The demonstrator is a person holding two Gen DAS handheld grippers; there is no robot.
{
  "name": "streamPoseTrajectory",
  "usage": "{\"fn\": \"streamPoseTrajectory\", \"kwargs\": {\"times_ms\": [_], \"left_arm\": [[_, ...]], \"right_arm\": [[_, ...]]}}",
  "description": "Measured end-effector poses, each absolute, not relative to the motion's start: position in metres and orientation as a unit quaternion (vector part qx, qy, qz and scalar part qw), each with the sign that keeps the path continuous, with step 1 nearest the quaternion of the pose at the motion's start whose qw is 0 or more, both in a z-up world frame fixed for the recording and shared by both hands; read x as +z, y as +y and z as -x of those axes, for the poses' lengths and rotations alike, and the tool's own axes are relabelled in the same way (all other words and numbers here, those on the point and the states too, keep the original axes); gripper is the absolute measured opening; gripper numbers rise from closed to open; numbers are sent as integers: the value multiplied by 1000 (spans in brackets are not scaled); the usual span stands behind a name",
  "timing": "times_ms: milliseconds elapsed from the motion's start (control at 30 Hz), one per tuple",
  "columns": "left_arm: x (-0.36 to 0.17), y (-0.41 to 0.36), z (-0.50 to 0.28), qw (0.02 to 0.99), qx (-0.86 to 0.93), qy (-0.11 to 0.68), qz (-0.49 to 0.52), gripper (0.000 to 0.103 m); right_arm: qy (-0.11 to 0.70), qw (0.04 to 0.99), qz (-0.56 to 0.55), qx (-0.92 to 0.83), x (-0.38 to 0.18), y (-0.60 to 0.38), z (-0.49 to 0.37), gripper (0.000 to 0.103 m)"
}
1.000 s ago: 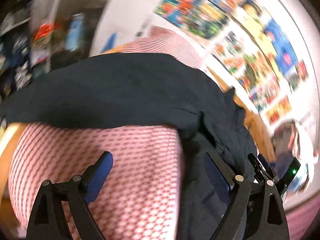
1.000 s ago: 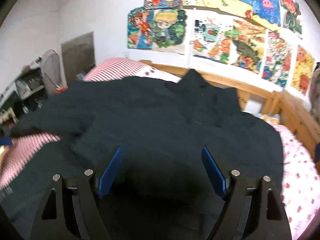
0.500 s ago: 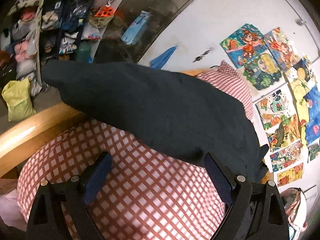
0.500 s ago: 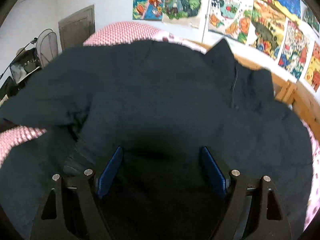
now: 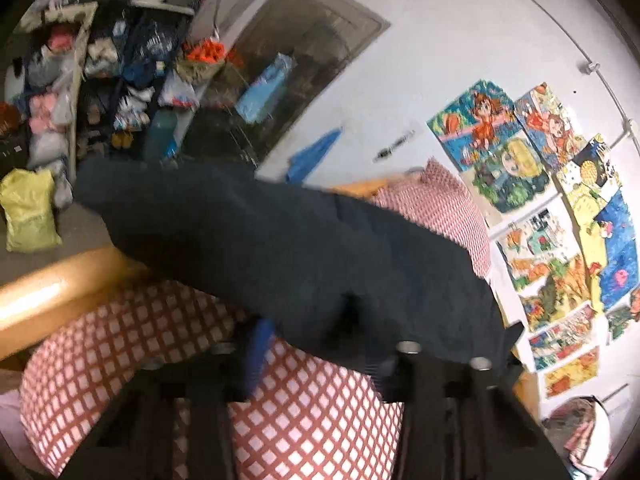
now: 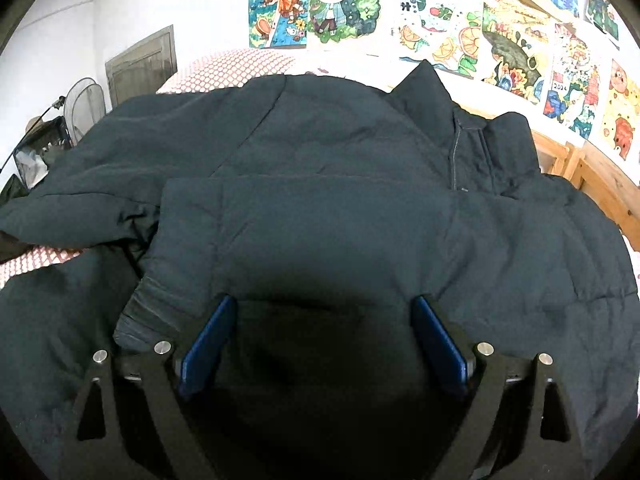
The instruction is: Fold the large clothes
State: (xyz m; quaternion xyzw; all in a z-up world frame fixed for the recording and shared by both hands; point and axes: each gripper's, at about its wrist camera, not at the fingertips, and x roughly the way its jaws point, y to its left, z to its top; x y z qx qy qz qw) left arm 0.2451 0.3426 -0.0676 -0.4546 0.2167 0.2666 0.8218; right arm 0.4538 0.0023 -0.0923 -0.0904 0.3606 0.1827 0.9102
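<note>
A large dark navy padded jacket [image 6: 328, 168] lies spread on a bed with a pink-and-white checked sheet [image 5: 304, 420]. In the right wrist view its collar and zip point toward the wall, and one sleeve lies folded across the body with its cuff [image 6: 140, 312] at the lower left. My right gripper [image 6: 324, 320] hovers open over the jacket's middle, nothing between its blue pads. In the left wrist view the other sleeve [image 5: 248, 240] stretches out past the bed's edge. My left gripper [image 5: 316, 332] has its fingers drawn in on that sleeve's thick fabric, which covers the right finger.
A wooden bed rail [image 5: 52, 296] runs along the left side, with cluttered shelves [image 5: 80, 60] and a yellow bag [image 5: 28, 212] on the floor beyond. Colourful posters [image 6: 500, 32] cover the wall. Wooden bed boards [image 6: 592, 176] stand at the right, a fan [image 6: 86, 108] at the left.
My left gripper's fingers have come much closer together, onto the sleeve. The right gripper has moved nearer over the jacket and stays open.
</note>
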Motion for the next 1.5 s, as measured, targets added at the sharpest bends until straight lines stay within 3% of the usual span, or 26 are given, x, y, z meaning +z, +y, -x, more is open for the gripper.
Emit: {"fn": "streamPoseTrajectory", "kwargs": {"times_ms": [67, 167, 500, 800, 967, 1200, 1500], "left_arm": [[-56, 344, -246, 830, 280, 204, 437, 11], [-30, 343, -254, 848, 274, 191, 411, 7], [104, 269, -311, 954, 167, 150, 200, 6], [143, 137, -365, 983, 22, 177, 49, 6], [126, 66, -390, 971, -66, 230, -4, 6], [47, -18, -423, 918, -169, 353, -68, 6], [-41, -44, -443, 854, -212, 469, -79, 6]], "right_arm": [[362, 910, 80, 188, -83, -2, -455, 88], [350, 915, 56, 192, -62, -15, -453, 88], [327, 930, 4, 166, -24, -94, -425, 88], [312, 942, -43, 115, -13, -177, -410, 88], [305, 947, -62, 79, -13, -221, -410, 88], [328, 939, -90, 42, -39, -273, -420, 88], [371, 909, -185, 53, -99, -306, -442, 88]]}}
